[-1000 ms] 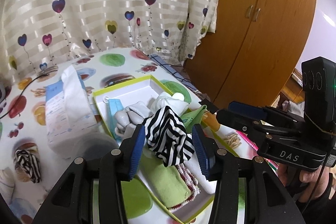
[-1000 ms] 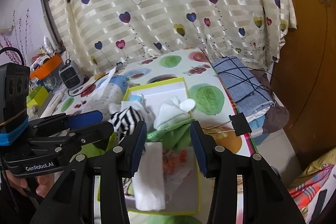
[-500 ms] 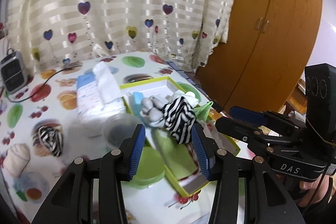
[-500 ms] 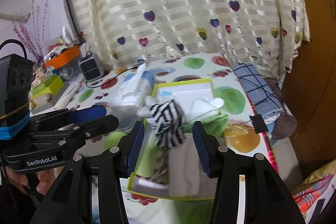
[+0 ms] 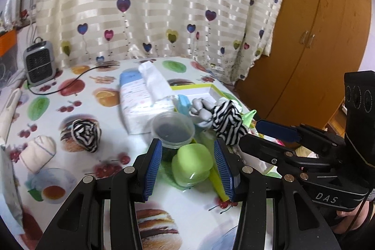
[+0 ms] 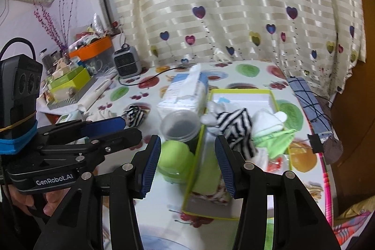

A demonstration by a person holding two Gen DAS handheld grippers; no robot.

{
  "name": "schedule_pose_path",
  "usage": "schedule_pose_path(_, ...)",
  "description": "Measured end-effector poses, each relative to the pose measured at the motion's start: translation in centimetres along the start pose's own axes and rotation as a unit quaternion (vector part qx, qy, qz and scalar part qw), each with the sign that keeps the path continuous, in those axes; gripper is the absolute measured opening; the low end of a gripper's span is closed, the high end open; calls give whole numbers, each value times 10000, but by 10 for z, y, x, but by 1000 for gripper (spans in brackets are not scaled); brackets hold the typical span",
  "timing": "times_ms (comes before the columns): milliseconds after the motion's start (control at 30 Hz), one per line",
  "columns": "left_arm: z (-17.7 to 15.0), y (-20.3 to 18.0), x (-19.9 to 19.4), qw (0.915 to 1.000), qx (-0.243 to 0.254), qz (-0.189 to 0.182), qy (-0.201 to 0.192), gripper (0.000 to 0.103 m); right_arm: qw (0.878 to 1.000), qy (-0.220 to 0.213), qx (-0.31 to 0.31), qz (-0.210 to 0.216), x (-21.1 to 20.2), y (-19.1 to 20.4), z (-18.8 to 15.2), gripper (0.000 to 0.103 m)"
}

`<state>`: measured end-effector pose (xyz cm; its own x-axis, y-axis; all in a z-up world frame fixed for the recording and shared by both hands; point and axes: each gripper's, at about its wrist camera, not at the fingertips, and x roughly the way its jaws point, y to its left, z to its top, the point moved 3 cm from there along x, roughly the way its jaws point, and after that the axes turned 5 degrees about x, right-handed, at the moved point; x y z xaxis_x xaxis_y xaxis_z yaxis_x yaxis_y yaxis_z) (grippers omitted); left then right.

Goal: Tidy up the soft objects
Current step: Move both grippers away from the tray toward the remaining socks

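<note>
A yellow-rimmed tray [image 6: 274, 97] holds soft items: a black-and-white striped sock [image 6: 236, 127], a grey sock [image 5: 200, 109], white cloth [image 6: 267, 122], green cloth [image 6: 275, 141] and a folded green towel [image 6: 206, 179]. A second striped sock [image 5: 85, 132] and a white rolled sock [image 5: 38, 152] lie loose on the fruit-print table [image 5: 70, 90], left of the tray. My left gripper [image 5: 187, 168] is open and empty, above a green lidded box [image 5: 192, 164]. My right gripper [image 6: 187, 168] is open and empty, over the tray's near left edge.
A clear round tub [image 5: 173, 129] and a tissue pack [image 5: 143, 97] stand beside the tray. A small grey heater [image 5: 38, 66] with a black cable sits at the far left. A wooden wardrobe [image 5: 311, 39] and heart-print curtain [image 5: 152, 4] bound the table.
Both grippers have pulled back and away from the tray, staying open. The left view has swung left, bringing the loose striped sock and white sock into sight.
</note>
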<state>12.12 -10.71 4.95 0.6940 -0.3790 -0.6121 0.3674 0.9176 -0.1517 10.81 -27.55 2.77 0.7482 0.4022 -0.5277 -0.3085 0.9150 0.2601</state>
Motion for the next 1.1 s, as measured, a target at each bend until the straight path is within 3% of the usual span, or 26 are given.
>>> schedule_pose_path(367,-7,39,-12,9991,-272,309,-88,45,9993,109,-320,186,16,38,5,49)
schedule_pose_path(600,-16,82,-15,9958,-576,708,-65,45,9978,187,-538,337,33,62,10,49)
schedule_pose_path(800,-23,124,-14,9901,-775,1173,-24,45,9954,316,-748,505,57,86,14,49)
schedule_pose_path(1100,-34,183,-9,9761,-1218,1796,75,54,9922,514,-899,693,93,110,20,49)
